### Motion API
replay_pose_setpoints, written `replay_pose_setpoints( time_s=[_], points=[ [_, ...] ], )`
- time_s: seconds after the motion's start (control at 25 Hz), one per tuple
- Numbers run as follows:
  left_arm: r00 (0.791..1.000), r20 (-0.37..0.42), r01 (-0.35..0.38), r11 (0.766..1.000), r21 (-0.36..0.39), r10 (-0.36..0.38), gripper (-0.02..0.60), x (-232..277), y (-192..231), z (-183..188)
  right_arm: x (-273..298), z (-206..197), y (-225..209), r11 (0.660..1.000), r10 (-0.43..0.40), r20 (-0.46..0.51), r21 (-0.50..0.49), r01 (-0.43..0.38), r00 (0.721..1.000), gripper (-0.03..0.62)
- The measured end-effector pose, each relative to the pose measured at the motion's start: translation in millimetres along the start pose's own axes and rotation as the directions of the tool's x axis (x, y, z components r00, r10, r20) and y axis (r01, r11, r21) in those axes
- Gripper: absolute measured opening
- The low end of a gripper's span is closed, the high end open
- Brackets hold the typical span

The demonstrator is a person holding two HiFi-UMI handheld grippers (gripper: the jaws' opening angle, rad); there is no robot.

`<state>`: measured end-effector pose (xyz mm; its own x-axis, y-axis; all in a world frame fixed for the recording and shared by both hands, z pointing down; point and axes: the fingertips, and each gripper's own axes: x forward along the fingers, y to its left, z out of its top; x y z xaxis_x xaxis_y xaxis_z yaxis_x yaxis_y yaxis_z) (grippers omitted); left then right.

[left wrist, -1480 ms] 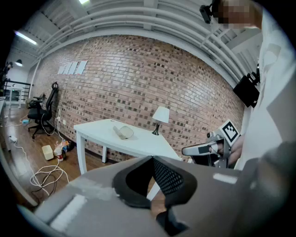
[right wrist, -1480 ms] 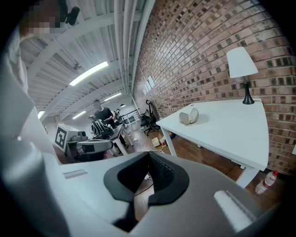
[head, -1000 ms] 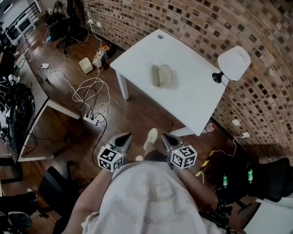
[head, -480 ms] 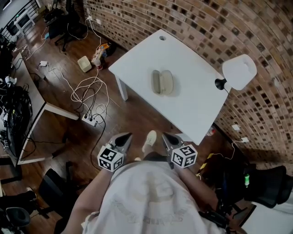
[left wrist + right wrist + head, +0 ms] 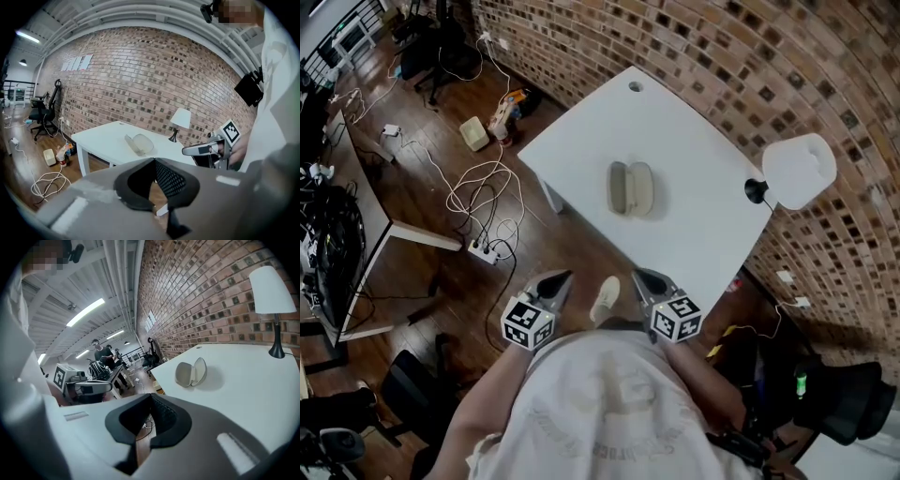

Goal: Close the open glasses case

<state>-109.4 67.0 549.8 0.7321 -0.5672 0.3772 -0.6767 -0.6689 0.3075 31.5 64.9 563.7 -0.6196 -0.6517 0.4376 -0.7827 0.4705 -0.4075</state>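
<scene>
Glasses case: open, two beige halves side by side near the middle of the white table. In the right gripper view the lid stands up at an angle from the base.
Left gripper: jaws together at the tips, nothing between them. It is held low in front of the person's body, off the table's near edge.
Right gripper: jaws clenched, also empty. It is near the left one, with a shoe showing between them on the wood floor.
Case vs fingers: well apart from both grippers' tips, out ahead of them past the table edge. Neither touches it (both point roughly its way).
Table lamp: white shade, black base, at the table's right edge by the brick wall, apart from the case.
Floor clutter: power strip and loose white cables left of the table.
Background: another person stands far off by desks (right gripper view only).
</scene>
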Motion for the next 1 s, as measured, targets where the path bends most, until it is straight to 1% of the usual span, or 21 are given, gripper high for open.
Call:
replay_pose_setpoints(
  time_s=[0.32,0.6,0.76,0.88,1.0],
  points=[
    [0.999,-0.035,-0.011,1.000,0.019,0.011,0.005,46,15,28,25,33,-43,0.999,0.029,0.014,0.029,-0.029,0.999,0.008],
    [0.999,-0.051,-0.013,0.999,0.030,0.014,0.005,91,25,54,35,56,-79,0.999,0.044,0.011,-0.010,-0.044,0.999,0.008],
    [0.998,-0.063,-0.010,0.999,0.032,0.012,0.005,108,26,63,42,59,-99,0.999,0.034,-0.003,0.005,-0.034,0.999,0.009],
    [0.997,-0.071,-0.018,1.000,0.016,0.019,0.005,113,30,66,47,58,-104,0.999,0.048,-0.019,0.026,-0.048,0.999,0.009],
    [0.997,-0.078,-0.018,1.000,0.018,0.019,0.005,116,31,68,52,58,-107,0.997,0.061,-0.029,0.038,-0.060,0.998,0.009]
  ],
)
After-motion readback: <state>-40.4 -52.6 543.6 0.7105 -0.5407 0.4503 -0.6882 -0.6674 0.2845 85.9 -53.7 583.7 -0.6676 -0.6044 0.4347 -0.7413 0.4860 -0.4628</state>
